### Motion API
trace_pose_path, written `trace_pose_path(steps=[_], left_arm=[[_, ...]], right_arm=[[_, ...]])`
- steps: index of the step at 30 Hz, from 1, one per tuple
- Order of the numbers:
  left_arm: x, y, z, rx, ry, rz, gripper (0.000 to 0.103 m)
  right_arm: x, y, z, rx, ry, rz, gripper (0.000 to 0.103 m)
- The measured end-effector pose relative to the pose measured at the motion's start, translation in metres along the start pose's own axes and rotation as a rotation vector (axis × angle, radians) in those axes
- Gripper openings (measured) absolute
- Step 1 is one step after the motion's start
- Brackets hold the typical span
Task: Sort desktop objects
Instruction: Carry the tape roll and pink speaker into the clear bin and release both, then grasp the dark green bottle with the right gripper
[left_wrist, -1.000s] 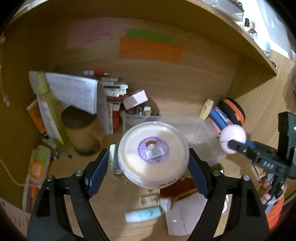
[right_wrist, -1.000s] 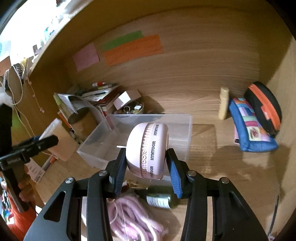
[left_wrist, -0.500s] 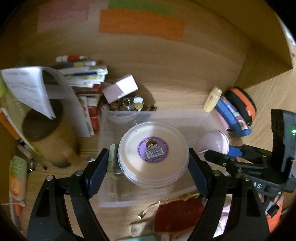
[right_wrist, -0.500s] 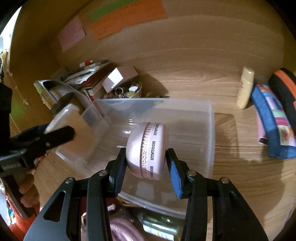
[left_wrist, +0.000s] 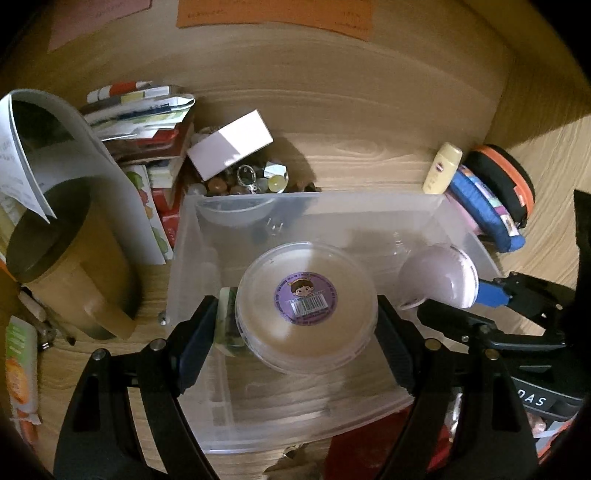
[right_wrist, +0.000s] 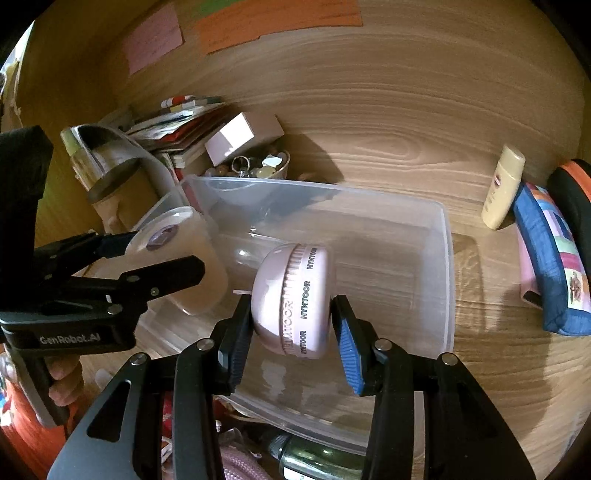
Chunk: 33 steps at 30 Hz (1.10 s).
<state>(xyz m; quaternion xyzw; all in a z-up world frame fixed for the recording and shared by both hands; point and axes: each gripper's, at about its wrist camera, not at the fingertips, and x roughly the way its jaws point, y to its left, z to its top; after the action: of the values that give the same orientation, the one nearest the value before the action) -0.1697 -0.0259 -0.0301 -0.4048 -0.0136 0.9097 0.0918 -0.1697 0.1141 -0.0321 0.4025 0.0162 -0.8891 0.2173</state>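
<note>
My left gripper (left_wrist: 295, 325) is shut on a round clear tub (left_wrist: 306, 304) with a cream lid and purple sticker, held inside the left part of a clear plastic bin (left_wrist: 192, 236). My right gripper (right_wrist: 291, 328) is shut on a pink round HYMTOOR device (right_wrist: 291, 299), held inside the same bin (right_wrist: 443, 258), right of the tub (right_wrist: 177, 258). The pink device (left_wrist: 436, 277) and the right gripper (left_wrist: 476, 299) show at the right of the left wrist view. The left gripper (right_wrist: 147, 254) shows at the left of the right wrist view.
Behind the bin are a white box (left_wrist: 229, 144), a bowl of trinkets (left_wrist: 251, 181) and stacked books (left_wrist: 147, 122). A brown cup (left_wrist: 66, 258) stands left. A cream bottle (right_wrist: 504, 186), blue pouch (right_wrist: 550, 254) and black-orange case (left_wrist: 506, 181) lie right. A green bottle (right_wrist: 317, 458) lies in front.
Both grippers have moved forward and down, carrying the tub and the pink device from above the bin's front edge to inside it. Both grips stay shut.
</note>
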Motion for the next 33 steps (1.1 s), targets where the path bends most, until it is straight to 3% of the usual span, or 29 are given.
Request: trace_pose_path(steps=[12, 13, 16, 20, 25, 33], left_arm=[[0.003, -0.013, -0.007, 0.087, -0.005, 0.086, 0.081], [0.001, -0.013, -0.007, 0.085, -0.012, 0.088, 0.081], [-0.006, -0.012, -0.006, 0.078, -0.038, 0.084, 0.082], [-0.013, -0.009, -0.004, 0.067, -0.059, 0.071, 0.083], [-0.029, -0.005, 0.000, 0.039, -0.092, 0.070, 0.087], [-0.063, 0.003, -0.005, 0.008, -0.126, 0.089, 0.095]], right_arm=[[0.003, 0.003, -0.001, -0.047, -0.010, -0.056, 0.040], [0.003, 0.003, -0.001, -0.048, -0.015, -0.046, 0.048], [0.001, 0.003, -0.002, -0.045, -0.046, -0.059, 0.058], [-0.001, 0.003, -0.004, -0.048, -0.065, -0.057, 0.059], [-0.010, 0.003, -0.003, -0.045, -0.096, -0.066, 0.073], [-0.044, 0.004, -0.011, -0.035, -0.137, -0.097, 0.080]])
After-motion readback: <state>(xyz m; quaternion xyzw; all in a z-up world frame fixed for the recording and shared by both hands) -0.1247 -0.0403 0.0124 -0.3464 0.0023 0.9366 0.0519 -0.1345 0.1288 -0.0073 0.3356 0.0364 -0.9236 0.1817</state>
